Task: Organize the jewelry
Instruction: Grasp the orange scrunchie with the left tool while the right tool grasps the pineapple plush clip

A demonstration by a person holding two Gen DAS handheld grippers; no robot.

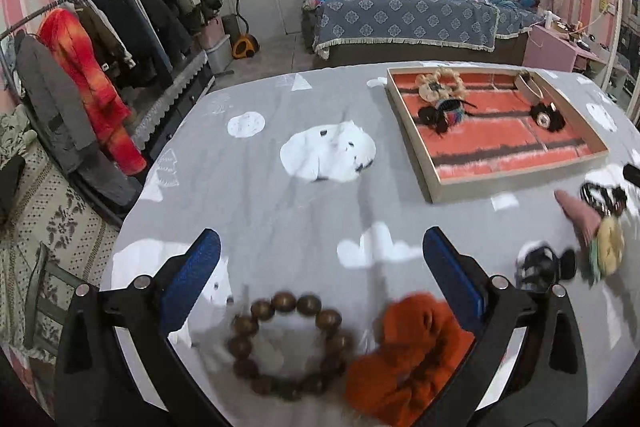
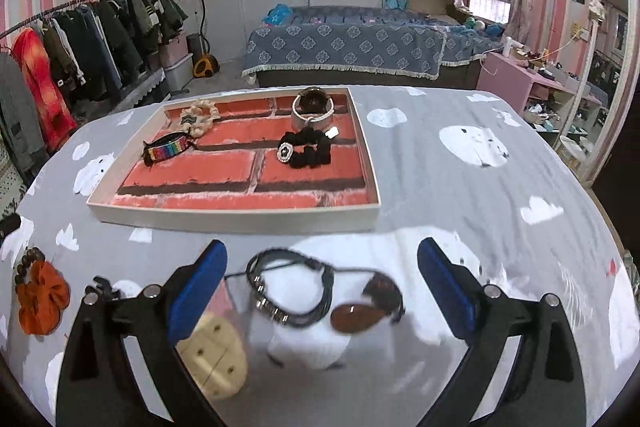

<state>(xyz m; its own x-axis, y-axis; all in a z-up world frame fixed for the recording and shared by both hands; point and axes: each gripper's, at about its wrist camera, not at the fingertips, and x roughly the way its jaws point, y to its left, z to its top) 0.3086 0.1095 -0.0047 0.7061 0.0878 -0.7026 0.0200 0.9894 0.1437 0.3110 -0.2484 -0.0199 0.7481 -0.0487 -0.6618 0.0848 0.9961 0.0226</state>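
My left gripper (image 1: 320, 279) is open and empty above a brown wooden bead bracelet (image 1: 289, 343) and an orange scrunchie (image 1: 408, 359) on the grey cloth. My right gripper (image 2: 322, 283) is open and empty above a black cord bracelet (image 2: 290, 287), with a brown oval pendant (image 2: 354, 315) and a cream button-like piece (image 2: 214, 359) close by. A tray with a red brick-pattern lining (image 2: 240, 215) (image 1: 436, 179) holds a cream flower scrunchie (image 2: 200, 117), a rainbow band (image 2: 166, 151), a black scrunchie (image 2: 308, 147) and a silver bangle (image 2: 314, 111).
The table (image 1: 260, 195) wears a grey cloth with white cloud prints. More small pieces lie at the right in the left wrist view: a pink item (image 1: 580, 211), a black item (image 1: 540, 265). A clothes rack (image 1: 100, 39) stands left, a bed (image 1: 404, 19) behind.
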